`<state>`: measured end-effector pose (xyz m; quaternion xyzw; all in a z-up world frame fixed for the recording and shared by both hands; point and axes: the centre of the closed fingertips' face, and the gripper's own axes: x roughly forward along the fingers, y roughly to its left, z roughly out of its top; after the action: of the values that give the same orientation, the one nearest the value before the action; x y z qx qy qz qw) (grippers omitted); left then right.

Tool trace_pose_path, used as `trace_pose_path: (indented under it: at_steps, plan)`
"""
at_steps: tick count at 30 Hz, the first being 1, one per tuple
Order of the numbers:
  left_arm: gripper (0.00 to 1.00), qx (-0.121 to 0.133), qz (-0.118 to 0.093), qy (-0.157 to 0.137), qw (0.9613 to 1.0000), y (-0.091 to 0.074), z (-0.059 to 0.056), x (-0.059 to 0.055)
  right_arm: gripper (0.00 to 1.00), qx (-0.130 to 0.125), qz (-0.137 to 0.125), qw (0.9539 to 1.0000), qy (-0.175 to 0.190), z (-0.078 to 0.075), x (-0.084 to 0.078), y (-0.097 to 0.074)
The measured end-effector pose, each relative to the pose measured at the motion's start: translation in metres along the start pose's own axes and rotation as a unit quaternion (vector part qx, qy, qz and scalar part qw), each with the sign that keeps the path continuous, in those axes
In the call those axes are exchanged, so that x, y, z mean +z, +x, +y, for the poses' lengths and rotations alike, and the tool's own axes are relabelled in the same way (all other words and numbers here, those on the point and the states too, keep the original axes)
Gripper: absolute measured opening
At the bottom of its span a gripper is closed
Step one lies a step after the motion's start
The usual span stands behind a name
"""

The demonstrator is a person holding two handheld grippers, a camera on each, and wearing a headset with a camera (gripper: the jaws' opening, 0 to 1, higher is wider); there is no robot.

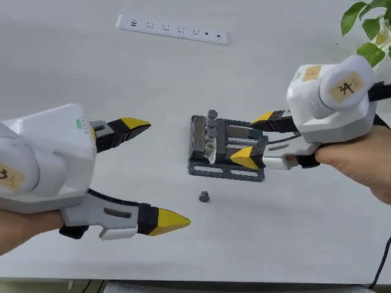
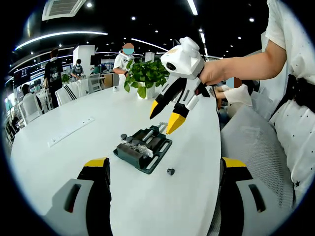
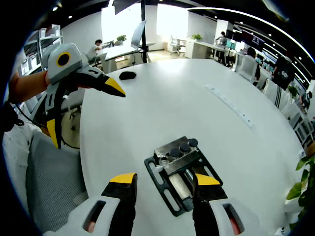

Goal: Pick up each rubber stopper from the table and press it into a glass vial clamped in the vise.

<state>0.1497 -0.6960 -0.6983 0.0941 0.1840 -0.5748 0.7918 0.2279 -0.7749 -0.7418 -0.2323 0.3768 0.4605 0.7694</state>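
While one loose stopper (image 1: 204,196) lies on the desk (image 1: 122,79) between the vise (image 1: 221,171) and the near edge, the left gripper (image 1: 166,173) hangs wide open and empty, likely spread to take it; the right gripper (image 1: 250,138), partly open and empty too, hovers over the vise.

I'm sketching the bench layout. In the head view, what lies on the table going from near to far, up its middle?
rubber stopper lying loose → vise → power strip near the far edge.
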Motion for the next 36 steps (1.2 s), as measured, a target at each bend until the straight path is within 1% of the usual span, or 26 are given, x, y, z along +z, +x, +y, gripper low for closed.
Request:
trace_pose_path:
  at_steps: [2,9,13,16,18,20,25,29,33,36]
  plan:
    - [0.91,0.0,0.001,0.001,1.0,0.0,-0.001,0.0,0.41,-0.007,-0.008,0.9999,0.006,0.002,-0.002,0.0]
    - [0.91,-0.001,0.004,0.002,1.0,0.0,-0.004,0.002,0.42,-0.015,-0.025,0.9989,0.036,0.013,-0.014,-0.001]
    - [0.91,-0.003,0.005,0.003,1.0,0.001,-0.006,0.002,0.41,-0.012,-0.029,0.9982,0.051,0.021,-0.023,0.002]
    - [0.91,-0.004,0.007,0.003,1.0,0.002,-0.006,0.002,0.4,-0.009,-0.026,0.9976,0.063,0.032,-0.03,0.005]
    - [0.91,-0.005,0.007,0.003,1.0,0.002,-0.007,0.002,0.4,-0.01,-0.025,0.9972,0.069,0.034,-0.034,0.007]
    - [0.91,-0.005,0.007,0.003,1.0,0.002,-0.007,0.002,0.4,-0.009,-0.026,0.9962,0.083,0.041,-0.037,0.009]
    - [0.91,-0.007,0.009,0.004,0.9999,0.002,-0.008,0.002,0.38,-0.01,-0.028,0.9948,0.097,0.051,-0.043,0.016]
    - [0.91,-0.006,0.009,0.003,0.9999,0.002,-0.009,0.002,0.36,-0.003,-0.024,0.9943,0.104,0.06,-0.048,0.026]
    - [0.91,-0.007,0.011,0.003,0.9999,0.002,-0.01,0.0,0.32,0.002,-0.019,0.9945,0.103,0.065,-0.051,0.034]
    - [0.91,-0.007,0.013,0.002,0.9999,0.002,-0.01,-0.002,0.29,0.001,-0.015,0.9937,0.111,0.064,-0.054,0.042]
